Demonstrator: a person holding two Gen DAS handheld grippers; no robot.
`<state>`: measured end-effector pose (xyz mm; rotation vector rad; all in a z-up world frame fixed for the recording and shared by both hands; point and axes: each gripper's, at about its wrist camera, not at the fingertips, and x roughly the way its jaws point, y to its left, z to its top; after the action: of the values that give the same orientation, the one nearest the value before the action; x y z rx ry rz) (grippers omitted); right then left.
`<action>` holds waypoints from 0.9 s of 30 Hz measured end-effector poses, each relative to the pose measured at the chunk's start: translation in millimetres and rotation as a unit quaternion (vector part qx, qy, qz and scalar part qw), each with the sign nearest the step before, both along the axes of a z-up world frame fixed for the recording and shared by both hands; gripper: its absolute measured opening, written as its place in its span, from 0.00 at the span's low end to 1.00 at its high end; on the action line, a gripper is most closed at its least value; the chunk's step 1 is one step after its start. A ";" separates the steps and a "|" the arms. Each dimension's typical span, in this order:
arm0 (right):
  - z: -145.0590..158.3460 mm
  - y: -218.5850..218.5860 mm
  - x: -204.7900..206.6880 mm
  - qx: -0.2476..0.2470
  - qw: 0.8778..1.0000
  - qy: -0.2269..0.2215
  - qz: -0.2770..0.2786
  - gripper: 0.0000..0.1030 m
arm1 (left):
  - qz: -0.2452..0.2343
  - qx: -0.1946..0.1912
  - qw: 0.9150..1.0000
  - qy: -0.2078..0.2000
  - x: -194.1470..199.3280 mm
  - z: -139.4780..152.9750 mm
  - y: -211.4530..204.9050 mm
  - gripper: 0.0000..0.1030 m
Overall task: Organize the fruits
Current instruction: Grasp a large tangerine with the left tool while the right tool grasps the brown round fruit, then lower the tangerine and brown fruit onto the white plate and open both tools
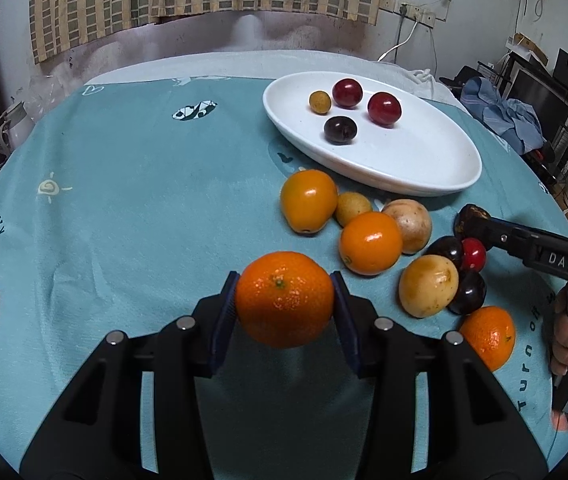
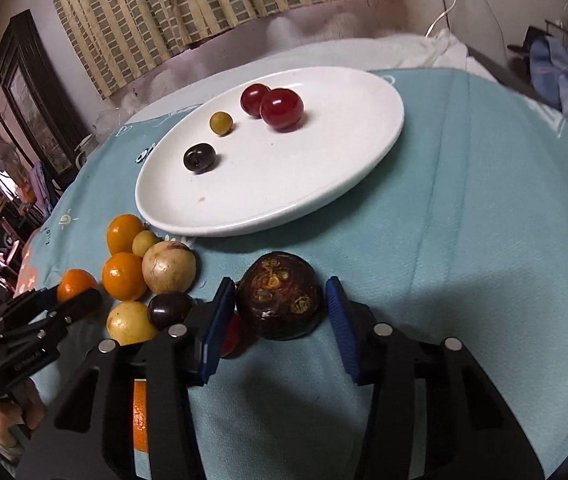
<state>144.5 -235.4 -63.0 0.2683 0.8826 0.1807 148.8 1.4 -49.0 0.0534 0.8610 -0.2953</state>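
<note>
The left gripper [image 1: 284, 308] is clamped on a tangerine [image 1: 284, 300]: both blue pads press its sides at the widest girth, and the shadow beneath it suggests it is clear of the cloth. The right gripper [image 2: 280, 312] straddles a dark brown fruit [image 2: 280, 296] that rests on the teal tablecloth [image 2: 463, 240]. Its left pad touches or nearly touches the fruit; a gap shows at the right pad, so the jaws stand apart and no grip is made yet.

The white plate [image 2: 323, 200] sits toward the far edge of the table, beyond both grippers. It carries two red fruits [image 2: 282, 109], one dark fruit [image 2: 200, 158] and one small yellow fruit [image 2: 220, 123]. The remaining fruit lies in a cluster [image 1: 383, 236] on the cloth just in front of the plate's near rim, between the two grippers.

Handling notes, as judgements:
- Tangerine: light, with a soft, pebbled peel that gives good friction. It bruises under heavy pressure, so hold it across the equator, as now.
- Dark brown fruit: appears to have a hard, glossy rind and a flattened, domed shape. Expect it to be stiffer and more slippery. Take it low on its sides at the widest point, with the pads level.
- Both fruits are round and will likely roll on the smooth plate. Set each down on a bare area, apart from the fruit already there.
</note>
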 end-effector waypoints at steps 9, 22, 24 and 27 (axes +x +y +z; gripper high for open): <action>1.6 -0.8 -0.2 0.008 1.000 0.002 0.011 0.41 | -0.001 0.007 1.000 0.002 0.0 -3.8 -3.2 0.45; 31.6 -25.2 -32.0 0.037 0.998 -0.045 -0.009 0.41 | -0.011 -0.018 1.000 -0.021 -8.5 13.4 -4.6 0.45; 37.4 -25.9 -35.5 0.035 0.998 -0.057 -0.013 0.41 | -0.013 -0.029 0.999 -0.026 -8.3 22.3 -7.6 0.45; 52.0 -26.2 -35.3 0.033 0.996 -0.079 -0.016 0.41 | -0.018 -0.027 0.999 -0.035 1.4 37.3 -17.6 0.45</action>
<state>109.2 -261.6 -10.9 0.3248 0.7150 0.1988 150.3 -16.2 -11.8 0.0292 0.7837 -0.3487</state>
